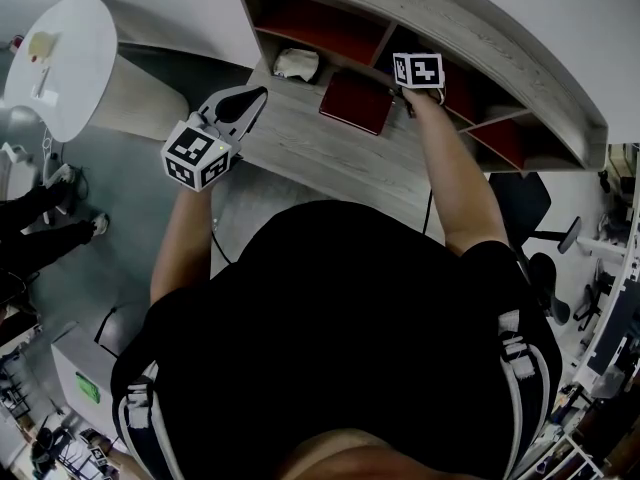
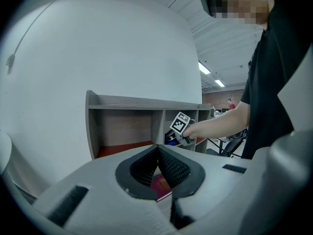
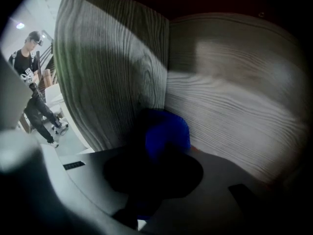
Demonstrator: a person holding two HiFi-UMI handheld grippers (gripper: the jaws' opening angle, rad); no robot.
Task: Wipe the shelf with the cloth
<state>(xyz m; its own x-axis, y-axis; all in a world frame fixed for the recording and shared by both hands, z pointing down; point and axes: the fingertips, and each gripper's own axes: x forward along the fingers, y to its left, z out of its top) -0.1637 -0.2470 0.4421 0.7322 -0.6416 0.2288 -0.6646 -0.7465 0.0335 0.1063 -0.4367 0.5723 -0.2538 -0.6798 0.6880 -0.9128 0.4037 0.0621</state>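
The grey wooden shelf unit (image 1: 520,58) stands on a desk and has red-floored compartments. My right gripper reaches into the middle compartment; only its marker cube (image 1: 418,70) shows in the head view. In the right gripper view, the right gripper (image 3: 157,148) is shut on a blue cloth (image 3: 168,131) pressed into the corner between the wooden side wall (image 3: 112,72) and back wall. The left gripper (image 1: 258,96) hovers over the desk's left end, shut and empty. The left gripper view looks past the left gripper (image 2: 158,149) at the shelf (image 2: 127,102) and the cloth (image 2: 169,139).
A dark red book (image 1: 356,101) lies on the desk (image 1: 330,158) in front of the shelf, and a white crumpled object (image 1: 296,64) sits to its left. A white round table (image 1: 60,58) and a person's legs (image 1: 50,218) are at the left, an office chair (image 1: 540,228) at the right.
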